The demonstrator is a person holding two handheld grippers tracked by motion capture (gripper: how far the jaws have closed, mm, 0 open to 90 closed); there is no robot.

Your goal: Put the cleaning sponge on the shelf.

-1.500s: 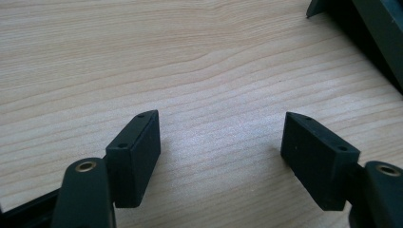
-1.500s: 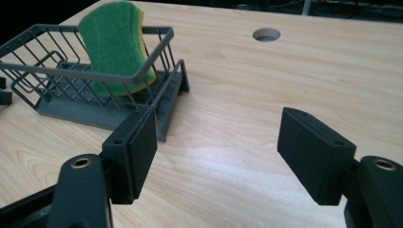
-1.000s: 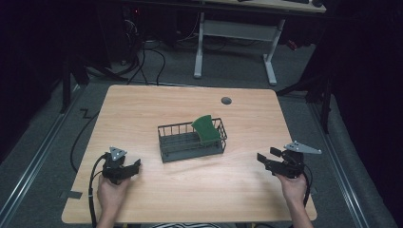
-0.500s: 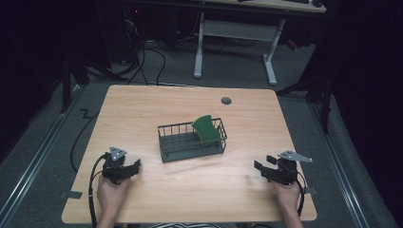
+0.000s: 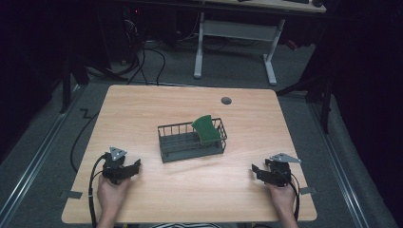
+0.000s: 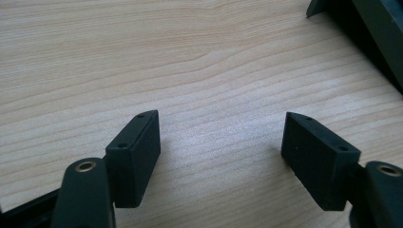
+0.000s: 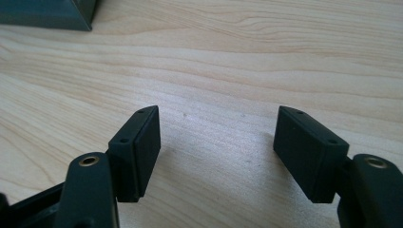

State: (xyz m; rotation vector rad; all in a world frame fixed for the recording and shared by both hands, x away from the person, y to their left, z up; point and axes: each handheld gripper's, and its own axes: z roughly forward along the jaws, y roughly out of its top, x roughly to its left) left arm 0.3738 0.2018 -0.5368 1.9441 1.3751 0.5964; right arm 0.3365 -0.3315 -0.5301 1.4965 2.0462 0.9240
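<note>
The left gripper (image 5: 134, 167) is lying low on the table (image 5: 142, 109), jaws spread and gripping nothing; the right gripper (image 5: 255, 170) is doing likewise at the far side. Between them, well apart from both, a wire basket (image 5: 180, 142) is holding a tilted green plate (image 5: 206, 128)

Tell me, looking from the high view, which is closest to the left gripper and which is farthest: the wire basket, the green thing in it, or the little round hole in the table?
From the left gripper:
1. Wire basket, mid-table, nearest.
2. Green thing, leaning in the basket's right end.
3. Round hole, near the table's far edge, farthest.
</note>
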